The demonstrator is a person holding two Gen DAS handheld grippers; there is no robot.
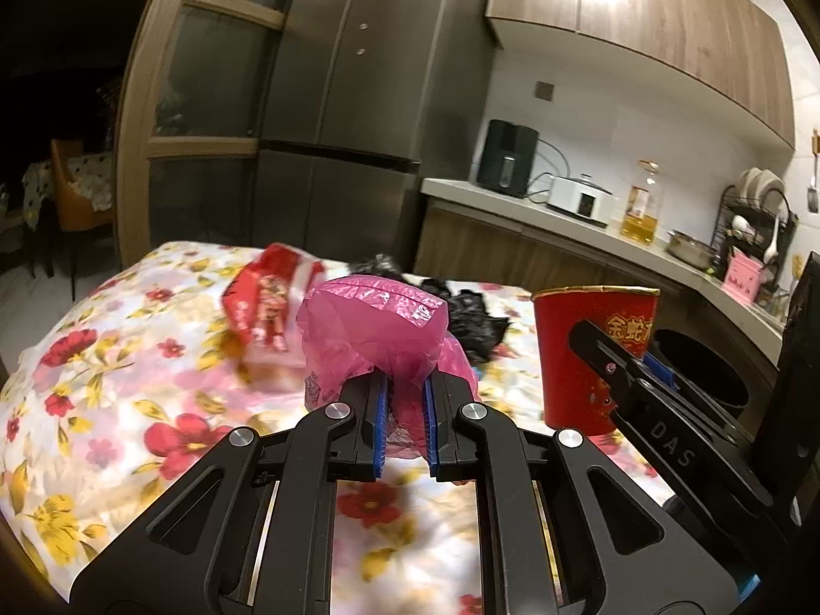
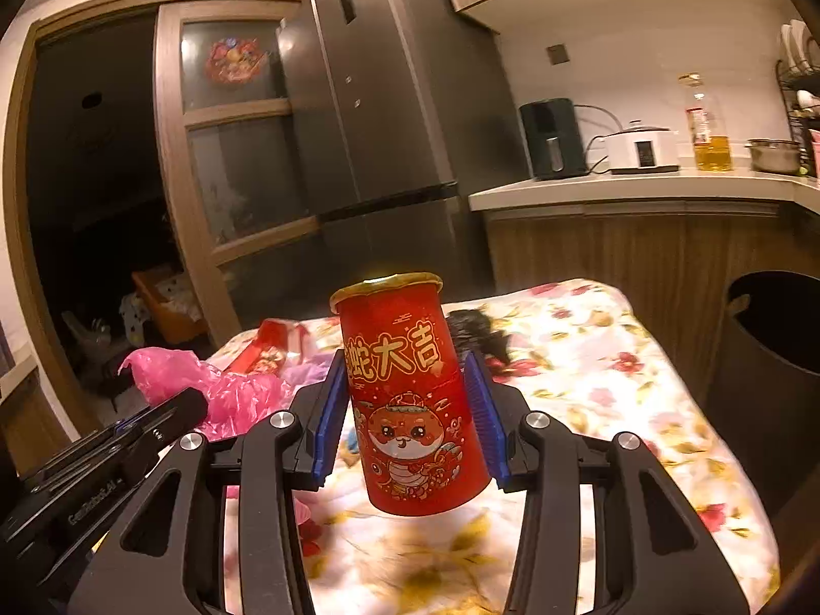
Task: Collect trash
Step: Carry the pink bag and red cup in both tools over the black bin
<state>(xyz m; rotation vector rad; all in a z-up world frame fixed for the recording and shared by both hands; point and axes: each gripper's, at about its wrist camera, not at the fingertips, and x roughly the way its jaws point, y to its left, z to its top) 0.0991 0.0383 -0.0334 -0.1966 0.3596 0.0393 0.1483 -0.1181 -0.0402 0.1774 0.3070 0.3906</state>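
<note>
Left gripper [image 1: 405,410]: jaws narrow, pinching a crumpled pink plastic bag [image 1: 371,330] held up clear of the floral tablecloth [image 1: 102,400]. Right gripper [image 2: 407,410]: jaws about half wide, blue pads clamped on both sides of a red paper cup [image 2: 410,400] with a gold rim, cup upright and lifted off the cloth. On the table behind: a red snack wrapper [image 1: 261,307] and black plastic bags [image 1: 471,318]. Dark bin [image 2: 774,353] stands right of the table
</note>
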